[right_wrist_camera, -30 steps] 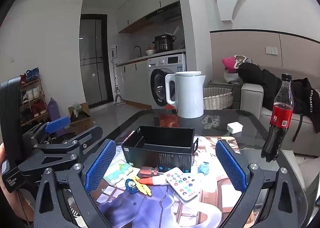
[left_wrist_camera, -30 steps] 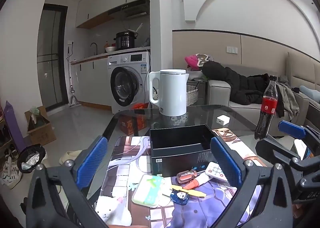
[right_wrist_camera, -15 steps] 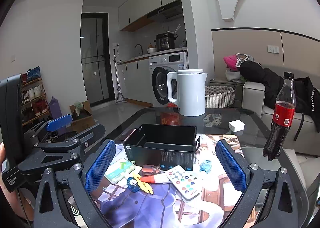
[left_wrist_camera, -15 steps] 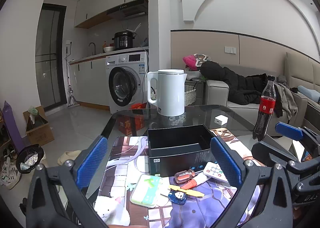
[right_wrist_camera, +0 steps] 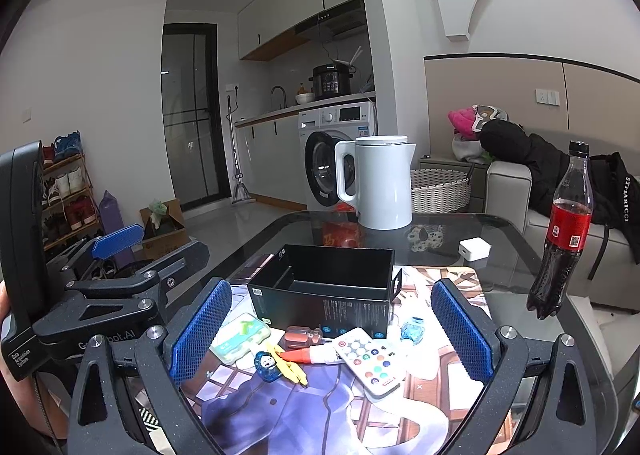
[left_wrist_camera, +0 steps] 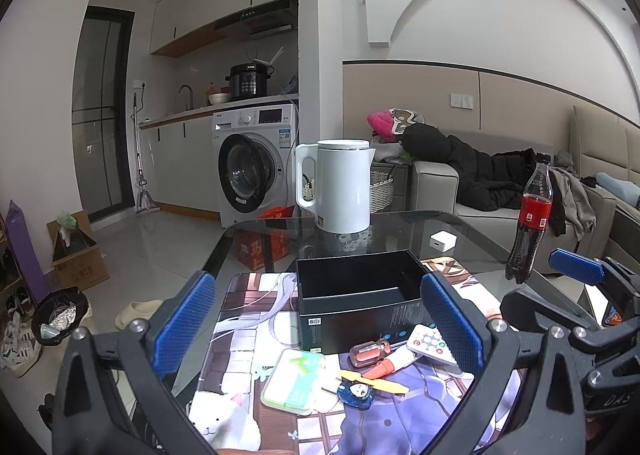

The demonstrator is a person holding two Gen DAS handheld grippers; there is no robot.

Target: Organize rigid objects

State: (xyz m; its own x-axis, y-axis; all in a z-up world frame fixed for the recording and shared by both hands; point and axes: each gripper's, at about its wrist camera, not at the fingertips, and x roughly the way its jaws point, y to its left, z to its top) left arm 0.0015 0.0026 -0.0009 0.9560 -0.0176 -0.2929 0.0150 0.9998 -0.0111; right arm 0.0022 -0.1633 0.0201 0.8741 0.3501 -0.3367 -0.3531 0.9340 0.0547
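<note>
An open black box (left_wrist_camera: 356, 289) (right_wrist_camera: 332, 291) stands on a printed mat on the glass table. In front of it lie a white remote (right_wrist_camera: 370, 361) (left_wrist_camera: 432, 343), a white tube with an orange cap (right_wrist_camera: 312, 355) (left_wrist_camera: 390, 363), a small red case (right_wrist_camera: 302, 335) (left_wrist_camera: 368, 351), a green-and-white case (right_wrist_camera: 240, 337) (left_wrist_camera: 294, 381), a blue round toy (right_wrist_camera: 268, 365) (left_wrist_camera: 356, 393) on yellow strips, and a blue trinket (right_wrist_camera: 412, 329). My left gripper (left_wrist_camera: 320, 329) and right gripper (right_wrist_camera: 330, 333) are both open and empty, held above the table's near edge.
A white kettle (left_wrist_camera: 340, 185) (right_wrist_camera: 380, 181) stands behind the box. A cola bottle (left_wrist_camera: 530, 223) (right_wrist_camera: 562, 233) stands at the right, a white charger cube (left_wrist_camera: 442, 241) (right_wrist_camera: 474, 249) near it. The glass table edge (left_wrist_camera: 218, 259) drops off to the left.
Both views have drifted slightly; the objects sit a touch lower and nearer in view. Nothing on the table has moved, and both grippers stay open.
</note>
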